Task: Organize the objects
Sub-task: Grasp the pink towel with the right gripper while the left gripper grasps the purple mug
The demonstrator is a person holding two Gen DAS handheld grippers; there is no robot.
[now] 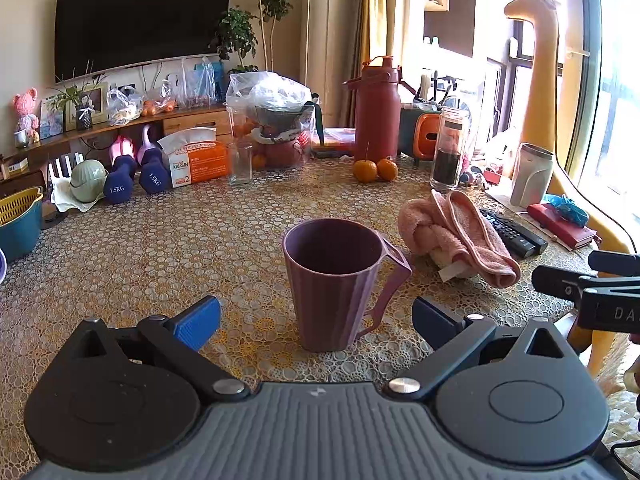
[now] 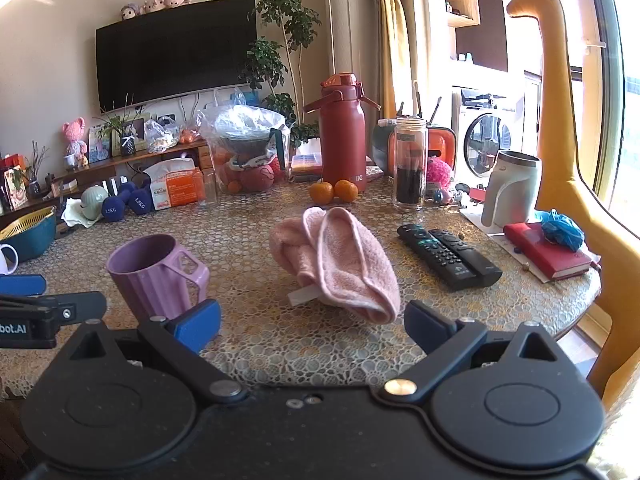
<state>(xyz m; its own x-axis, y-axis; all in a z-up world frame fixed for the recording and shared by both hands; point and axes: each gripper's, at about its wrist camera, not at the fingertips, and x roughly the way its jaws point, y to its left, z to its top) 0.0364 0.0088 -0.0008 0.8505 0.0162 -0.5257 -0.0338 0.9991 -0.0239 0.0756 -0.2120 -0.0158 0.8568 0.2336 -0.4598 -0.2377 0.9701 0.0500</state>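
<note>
Both tongs spread wide, nothing pinched. Left gripper (image 1: 316,322) faces the mug (image 1: 340,284), upright on the table (image 1: 160,248). Right gripper (image 2: 312,326) faces the towel (image 2: 340,260); remotes (image 2: 448,254) further right.

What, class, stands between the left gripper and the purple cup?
Nothing visible. The left gripper has its jaws wide open, and the purple cup stands upright straight ahead on the table, only bare tablecloth between. The pink towel lies off to the right, clear of that path.
</note>
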